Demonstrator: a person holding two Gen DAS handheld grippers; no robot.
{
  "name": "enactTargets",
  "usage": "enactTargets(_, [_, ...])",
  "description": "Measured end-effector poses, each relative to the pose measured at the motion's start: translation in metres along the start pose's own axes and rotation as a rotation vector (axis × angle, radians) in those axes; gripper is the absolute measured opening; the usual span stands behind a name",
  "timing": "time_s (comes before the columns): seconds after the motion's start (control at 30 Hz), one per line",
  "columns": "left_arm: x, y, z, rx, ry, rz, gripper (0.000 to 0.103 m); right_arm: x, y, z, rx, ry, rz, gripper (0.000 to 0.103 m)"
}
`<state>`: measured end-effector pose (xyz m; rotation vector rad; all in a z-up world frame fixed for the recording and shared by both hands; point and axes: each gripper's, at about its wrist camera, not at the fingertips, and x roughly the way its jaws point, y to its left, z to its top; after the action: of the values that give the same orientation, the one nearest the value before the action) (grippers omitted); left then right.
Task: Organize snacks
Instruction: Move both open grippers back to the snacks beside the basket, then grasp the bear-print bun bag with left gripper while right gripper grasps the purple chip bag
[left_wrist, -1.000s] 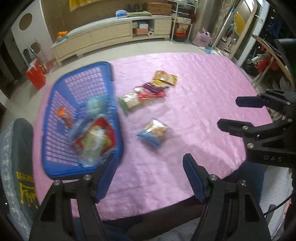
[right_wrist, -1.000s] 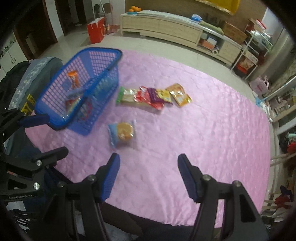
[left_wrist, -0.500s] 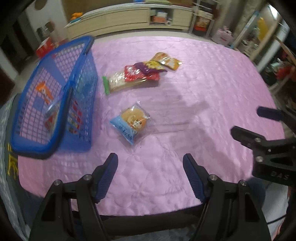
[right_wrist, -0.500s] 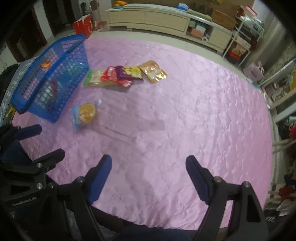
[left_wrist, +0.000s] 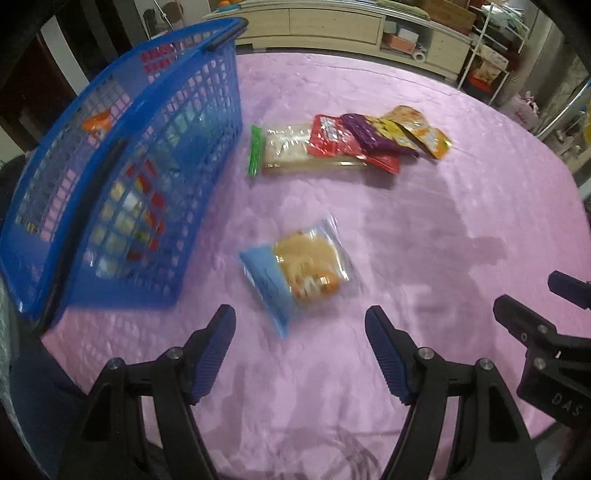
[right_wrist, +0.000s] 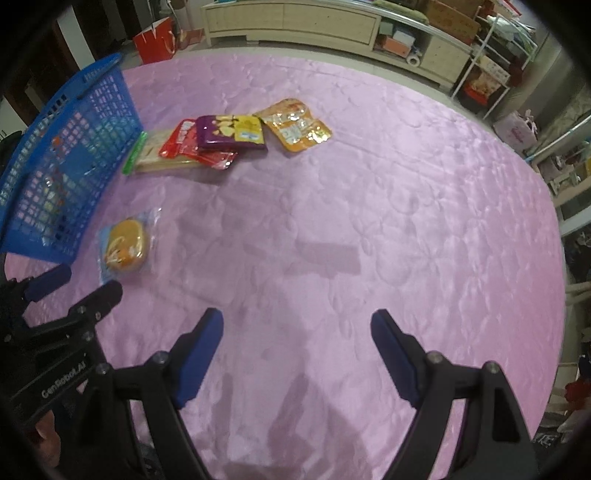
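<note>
A: How does your lighting read?

B: Even indoor light; your pink tablecloth (right_wrist: 369, 184) shows soft sheen ahead of the claws, with faint shadows on it.

A: Sharpness?

B: Your left view smears the blue basket (left_wrist: 122, 177) and bun packet (left_wrist: 299, 273). Fisheye bends and darkens your corners.

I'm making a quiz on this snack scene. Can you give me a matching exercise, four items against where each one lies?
Items:
1. bun packet
2. purple packet
3. orange-gold pouch
4. blue basket

Places:
A. far end of the row of snacks, away from the basket
B. left edge of the pink cloth
C. alone, just ahead of the left hand-held gripper
D. lying partly on the red packet

Pairs: 1-C, 2-D, 3-A, 4-B
</note>
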<state>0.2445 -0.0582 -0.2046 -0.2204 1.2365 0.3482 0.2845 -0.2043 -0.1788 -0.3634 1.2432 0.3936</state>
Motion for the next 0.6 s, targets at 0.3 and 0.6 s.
enactTargets(0.3, [0.043, 0.005, 0.027, -0.078, 0.034, 0.015, 0.071, 0.034, 0.004, 0.024, -0.016, 0.018, 0.01, 0.085])
enactTargets(0.6, [0.063, 0.013, 0.04, -0.098, 0.07, 0.003, 0.071, 0.031, -0.001, 0.022, -0.036, -0.013, 0.027, 0.085])
